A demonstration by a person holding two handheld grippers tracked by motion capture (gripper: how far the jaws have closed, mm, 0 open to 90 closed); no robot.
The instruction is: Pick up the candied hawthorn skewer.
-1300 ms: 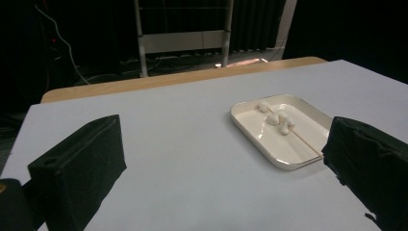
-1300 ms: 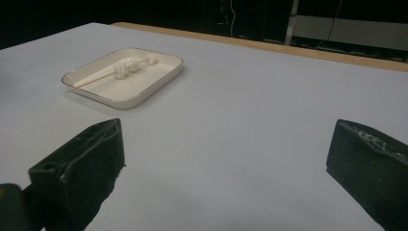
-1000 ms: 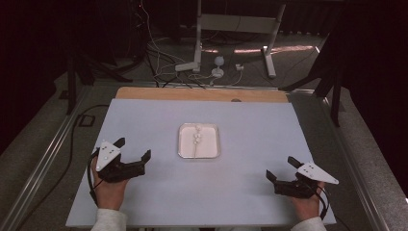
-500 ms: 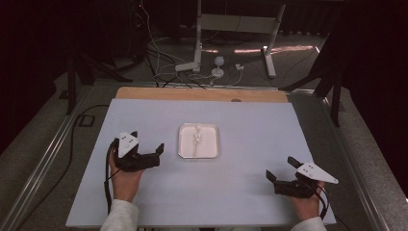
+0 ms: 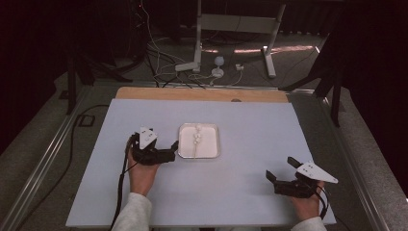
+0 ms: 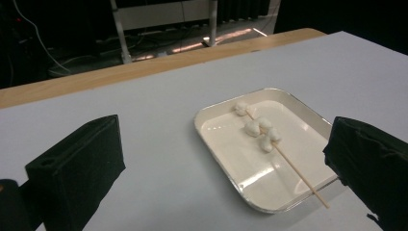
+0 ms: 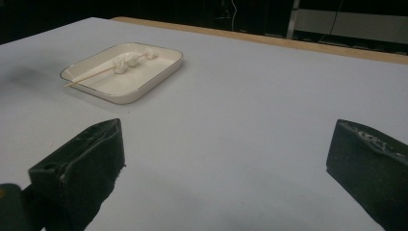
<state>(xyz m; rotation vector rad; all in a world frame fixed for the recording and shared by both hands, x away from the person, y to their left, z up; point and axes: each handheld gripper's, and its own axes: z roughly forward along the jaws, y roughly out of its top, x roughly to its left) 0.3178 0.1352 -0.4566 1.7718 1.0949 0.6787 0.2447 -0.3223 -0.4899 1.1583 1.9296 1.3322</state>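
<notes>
Now left gripper [image 5: 169, 151] moved beside tray [image 5: 211, 150].

White-lumped wooden skewer [image 6: 269, 139] lies diagonally in shallow white tray [image 6: 226, 159].

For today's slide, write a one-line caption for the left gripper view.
Open left hand-held gripper faces a white tray holding a wooden skewer with white pieces threaded on it.

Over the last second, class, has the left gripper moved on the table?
Yes. The left gripper has travelled from near the table's left edge toward the middle, and its open jaws now sit right beside the white tray. The tray itself has stayed put.
</notes>
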